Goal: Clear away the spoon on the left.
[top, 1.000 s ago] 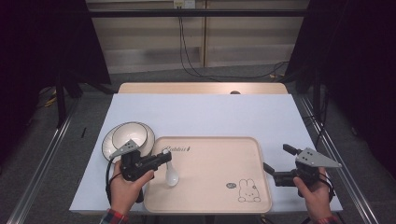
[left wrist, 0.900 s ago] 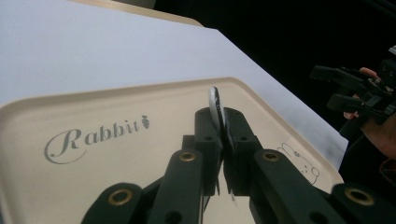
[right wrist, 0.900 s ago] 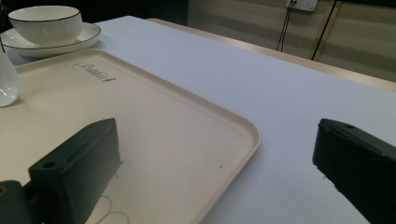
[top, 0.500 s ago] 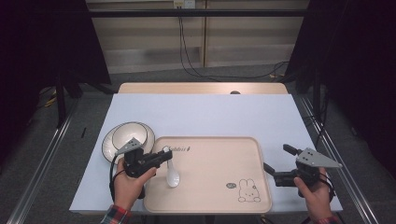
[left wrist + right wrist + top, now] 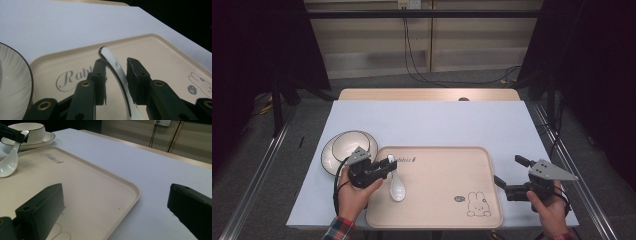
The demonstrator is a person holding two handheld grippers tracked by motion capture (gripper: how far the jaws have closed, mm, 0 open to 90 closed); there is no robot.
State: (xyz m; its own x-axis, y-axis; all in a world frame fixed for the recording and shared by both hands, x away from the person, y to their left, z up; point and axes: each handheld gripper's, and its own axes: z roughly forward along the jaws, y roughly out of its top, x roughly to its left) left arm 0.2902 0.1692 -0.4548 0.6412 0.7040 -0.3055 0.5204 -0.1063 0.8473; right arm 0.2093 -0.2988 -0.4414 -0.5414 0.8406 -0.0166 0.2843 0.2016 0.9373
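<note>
A white ceramic spoon [image 5: 397,187] lies with its bowl on the beige tray [image 5: 437,175] near the tray's left edge, and its handle rises toward the left. My left gripper [image 5: 391,163] sits around that handle. In the left gripper view the spoon's handle [image 5: 113,66] stands between the two pads of my left gripper [image 5: 116,67]. The jaws have just been opening, and a gap shows beside the left pad. My right gripper [image 5: 508,170] hovers open at the tray's right edge with nothing between its jaws [image 5: 116,202].
A white bowl on a black-rimmed plate [image 5: 349,147] stands on the pale blue cloth just left of the tray's far left corner. The right gripper view shows the bowl [image 5: 27,130] behind the spoon [image 5: 10,160]. A rabbit drawing [image 5: 477,204] marks the tray's near right corner.
My left hand has shifted a little toward the tray and lower with the spoon, whose bowl stays on the tray. The right hand has kept still.
</note>
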